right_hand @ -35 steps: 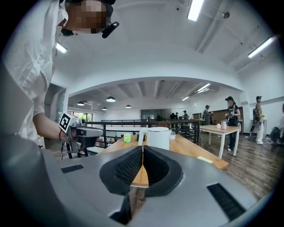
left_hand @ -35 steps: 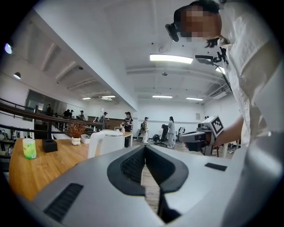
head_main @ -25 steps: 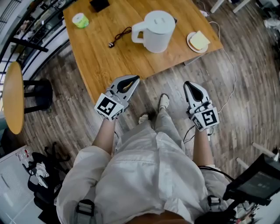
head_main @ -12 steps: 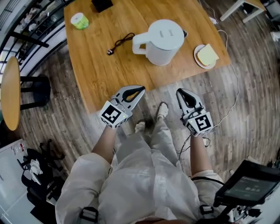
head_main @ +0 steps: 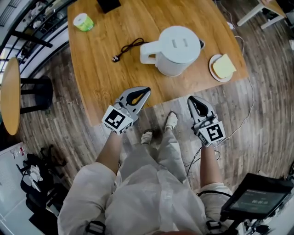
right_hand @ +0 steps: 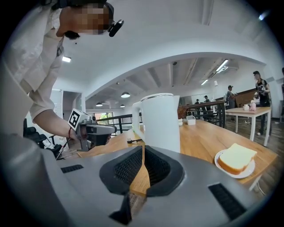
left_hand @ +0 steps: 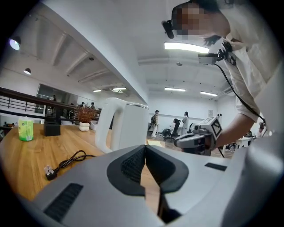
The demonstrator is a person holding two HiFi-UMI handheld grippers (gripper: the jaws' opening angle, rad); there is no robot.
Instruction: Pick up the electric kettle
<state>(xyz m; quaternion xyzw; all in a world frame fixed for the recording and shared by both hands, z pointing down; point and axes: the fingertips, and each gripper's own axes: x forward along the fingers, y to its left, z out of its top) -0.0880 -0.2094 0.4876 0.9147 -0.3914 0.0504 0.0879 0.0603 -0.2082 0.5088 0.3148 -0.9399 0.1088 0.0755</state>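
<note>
The white electric kettle (head_main: 177, 48) stands upright on the wooden table (head_main: 101, 69), its handle (head_main: 146, 52) turned to the left. It also shows in the left gripper view as the kettle (left_hand: 126, 124) and in the right gripper view as the kettle (right_hand: 162, 122). My left gripper (head_main: 145, 90) hovers at the table's near edge, shut and empty, short of the kettle. My right gripper (head_main: 192, 99) is off the near edge over the floor, also shut and empty. Each gripper view shows its own jaws closed together: left gripper (left_hand: 145, 148), right gripper (right_hand: 143, 148).
A black cable with a plug (head_main: 125, 48) lies left of the kettle. A plate with a slice of bread (head_main: 223, 67) sits to its right. A green roll (head_main: 83, 21) and a black box (head_main: 109, 4) are at the far side. A round side table (head_main: 10, 101) stands left.
Both grippers have sunk and drawn closer to the table's near edge, still shut. The kettle has not moved on the table; the head view shifted.
</note>
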